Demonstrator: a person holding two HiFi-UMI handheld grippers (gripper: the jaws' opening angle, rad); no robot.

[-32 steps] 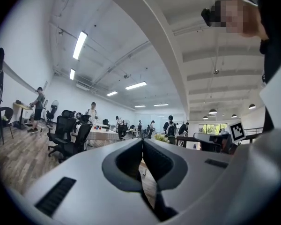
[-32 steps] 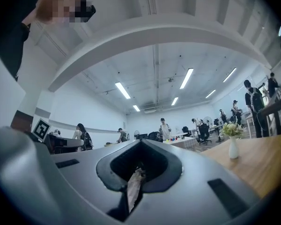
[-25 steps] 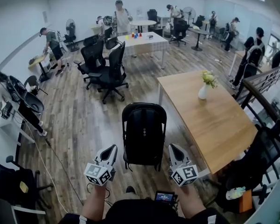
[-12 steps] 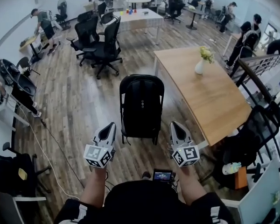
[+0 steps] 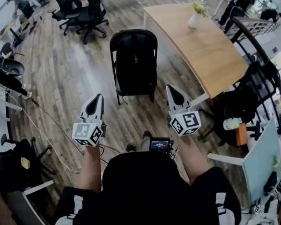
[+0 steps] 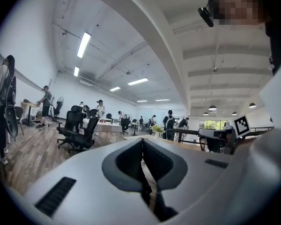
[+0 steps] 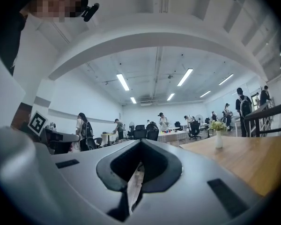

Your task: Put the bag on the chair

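Quick count: two grippers, the left gripper (image 5: pixel 96 100) and the right gripper (image 5: pixel 174 90). One black folding chair (image 5: pixel 135 60) in the middle, one wooden table (image 5: pixel 201 50) on the right with one flower vase (image 5: pixel 193 20) on it, and at least two office chairs (image 5: pixel 91 8) far left.

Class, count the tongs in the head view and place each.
2. Left tongs left of centre, right tongs right of centre, both shut, nearer than the black chair. None seems hidden.
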